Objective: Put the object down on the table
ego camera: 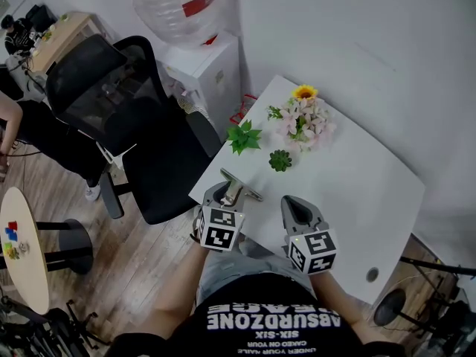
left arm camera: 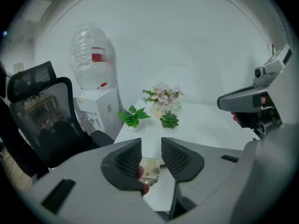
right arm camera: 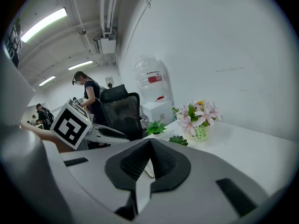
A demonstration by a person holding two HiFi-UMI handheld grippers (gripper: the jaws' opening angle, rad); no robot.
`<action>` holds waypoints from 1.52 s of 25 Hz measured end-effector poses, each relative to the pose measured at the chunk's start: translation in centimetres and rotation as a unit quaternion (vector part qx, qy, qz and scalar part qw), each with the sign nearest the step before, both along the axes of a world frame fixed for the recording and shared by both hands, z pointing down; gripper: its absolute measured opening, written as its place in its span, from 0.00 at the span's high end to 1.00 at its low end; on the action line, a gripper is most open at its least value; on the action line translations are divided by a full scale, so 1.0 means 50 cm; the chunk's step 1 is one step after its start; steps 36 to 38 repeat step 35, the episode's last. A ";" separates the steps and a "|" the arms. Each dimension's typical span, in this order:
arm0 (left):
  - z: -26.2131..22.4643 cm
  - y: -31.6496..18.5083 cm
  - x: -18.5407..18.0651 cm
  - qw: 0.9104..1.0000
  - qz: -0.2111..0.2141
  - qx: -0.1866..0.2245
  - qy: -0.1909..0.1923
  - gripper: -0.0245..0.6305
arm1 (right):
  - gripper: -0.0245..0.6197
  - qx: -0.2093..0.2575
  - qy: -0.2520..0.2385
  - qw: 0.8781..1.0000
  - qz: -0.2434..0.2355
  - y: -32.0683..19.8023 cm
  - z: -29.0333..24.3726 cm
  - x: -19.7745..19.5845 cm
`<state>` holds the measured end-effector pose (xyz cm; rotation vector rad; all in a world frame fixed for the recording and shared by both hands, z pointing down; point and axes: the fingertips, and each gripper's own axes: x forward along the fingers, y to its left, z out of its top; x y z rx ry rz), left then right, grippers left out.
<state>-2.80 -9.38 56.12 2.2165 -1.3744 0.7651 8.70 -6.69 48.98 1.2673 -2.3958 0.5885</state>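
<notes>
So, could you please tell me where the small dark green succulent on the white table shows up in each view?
Head view: the small dark green succulent sits mid-frame, below and left of the pink flower bouquet.
Left gripper view: the succulent is near centre, just below the bouquet.
Right gripper view: the succulent is slightly right of centre, lower left of the bouquet.
Shared landmark: the bouquet, beside it everywhere.

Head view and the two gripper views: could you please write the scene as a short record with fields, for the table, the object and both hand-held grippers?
table: white
metal part: lies on the table near its edge, just ahead of the left jaws
left hand-held gripper: jaws apart, not pressing the metal part
right hand-held gripper: jaws together, nothing between
decor: flowers, leafy plant, succulent, farther back
</notes>
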 end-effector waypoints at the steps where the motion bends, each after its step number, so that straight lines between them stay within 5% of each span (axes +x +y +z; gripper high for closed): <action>1: -0.010 0.002 0.000 1.000 -0.004 0.006 0.000 0.78 | 0.97 0.002 -0.002 1.000 0.000 0.000 -0.003 0.000; 4: -0.035 0.007 -0.006 0.999 -0.021 0.026 -0.001 0.92 | 0.97 0.010 -0.005 1.000 0.002 0.004 -0.013 0.000; 7: -0.060 0.015 -0.011 0.999 -0.036 0.040 0.001 0.95 | 0.97 0.017 -0.008 1.000 0.001 0.011 -0.019 0.001; 38: -0.115 0.101 0.023 0.997 -0.032 0.060 0.024 0.95 | 0.97 0.014 -0.012 1.000 0.003 0.097 -0.005 0.035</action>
